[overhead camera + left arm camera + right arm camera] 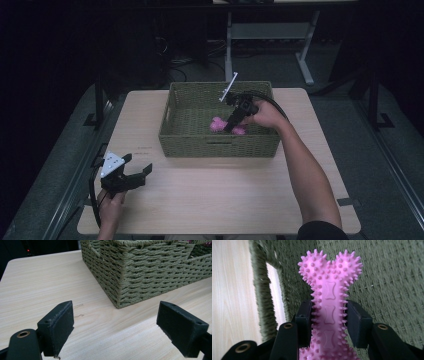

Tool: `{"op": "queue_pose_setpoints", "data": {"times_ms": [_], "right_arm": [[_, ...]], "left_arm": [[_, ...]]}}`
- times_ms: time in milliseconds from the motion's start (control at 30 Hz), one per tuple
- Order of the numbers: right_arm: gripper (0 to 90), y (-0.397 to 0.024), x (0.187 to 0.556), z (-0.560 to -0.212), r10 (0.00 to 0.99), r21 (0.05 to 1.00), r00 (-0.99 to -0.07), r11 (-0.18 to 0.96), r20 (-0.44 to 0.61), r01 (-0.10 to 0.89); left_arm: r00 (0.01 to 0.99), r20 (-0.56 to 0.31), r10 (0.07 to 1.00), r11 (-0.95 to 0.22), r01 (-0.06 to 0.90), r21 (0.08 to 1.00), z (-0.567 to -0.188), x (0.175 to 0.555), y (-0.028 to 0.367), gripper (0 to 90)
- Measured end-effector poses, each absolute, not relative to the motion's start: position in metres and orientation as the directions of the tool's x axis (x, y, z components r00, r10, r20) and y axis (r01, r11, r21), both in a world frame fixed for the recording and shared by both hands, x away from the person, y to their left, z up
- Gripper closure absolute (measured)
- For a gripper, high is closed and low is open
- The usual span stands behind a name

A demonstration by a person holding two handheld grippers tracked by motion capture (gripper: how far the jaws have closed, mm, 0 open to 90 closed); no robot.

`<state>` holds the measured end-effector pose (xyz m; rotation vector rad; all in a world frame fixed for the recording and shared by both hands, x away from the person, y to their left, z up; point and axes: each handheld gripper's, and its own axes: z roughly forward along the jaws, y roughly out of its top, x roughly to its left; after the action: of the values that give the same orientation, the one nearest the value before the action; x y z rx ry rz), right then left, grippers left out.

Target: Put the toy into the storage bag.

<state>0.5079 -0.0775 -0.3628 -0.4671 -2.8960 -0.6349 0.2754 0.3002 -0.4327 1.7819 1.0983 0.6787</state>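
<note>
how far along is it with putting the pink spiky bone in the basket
Nearly there. Done: the right gripper has the pink bone toy clamped and inside the green woven basket. In hand: lowering it toward the basket floor. Left: releasing it. The left gripper waits open on the table.

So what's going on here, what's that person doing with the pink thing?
A person at a wooden table holds a two-jaw gripper in each hand. The right gripper is shut on a pink spiky bone-shaped toy, clamped around its narrow middle, and holds it inside the green woven basket, low over the basket's floor. The left gripper rests near the table's front left corner with its jaws open and nothing between them.
</note>
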Motion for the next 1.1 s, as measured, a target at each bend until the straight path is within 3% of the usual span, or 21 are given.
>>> {"op": "queue_pose_setpoints", "data": {"times_ms": [1100], "right_arm": [[57.6,-0.082,0.512,-0.382,0.316,0.362,-0.922,0.852,0.225,0.38]], "left_arm": [[0.455,-0.002,0.89,-0.198,0.391,0.899,-0.433,0.275,0.298,13.9]]}}
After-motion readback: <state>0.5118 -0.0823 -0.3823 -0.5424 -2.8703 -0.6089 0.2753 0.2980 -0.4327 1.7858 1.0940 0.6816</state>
